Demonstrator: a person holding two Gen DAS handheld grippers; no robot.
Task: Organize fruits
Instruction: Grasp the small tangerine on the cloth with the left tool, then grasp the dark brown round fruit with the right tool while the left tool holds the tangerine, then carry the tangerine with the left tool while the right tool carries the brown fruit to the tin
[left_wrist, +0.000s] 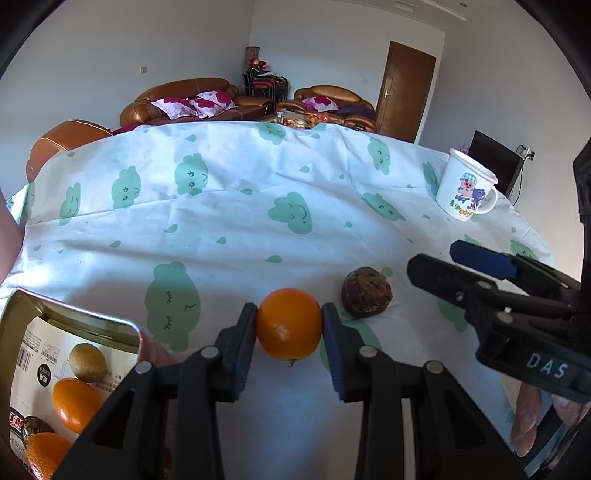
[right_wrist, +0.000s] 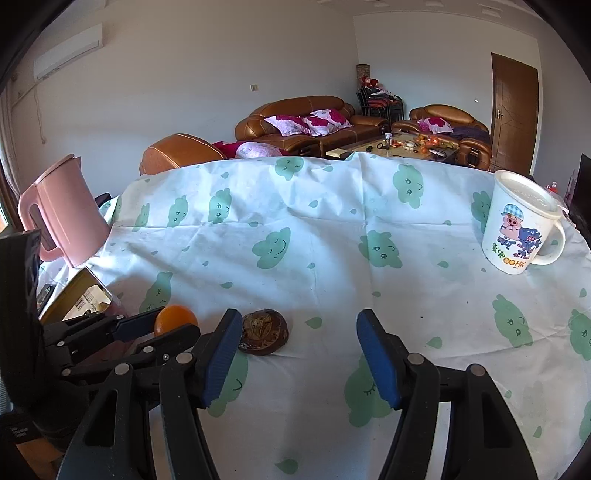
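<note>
We see the orange (left_wrist: 289, 324), round and glossy with its stem nub turned down toward us, pinched between the blue ribbed pads of our left gripper (left_wrist: 290, 325), whose jaws close snugly on it above the table (left_wrist: 236, 221). Just right of it lies a wrinkled dark brown fruit (left_wrist: 366, 292) on the cloud-print cloth. Our right gripper (right_wrist: 295, 354) hovers nearby, jaws wide apart and holding nothing. A metal tin (left_wrist: 22, 332) at lower left holds more fruit; a cartoon mug (right_wrist: 521, 225) stands far right.
</note>
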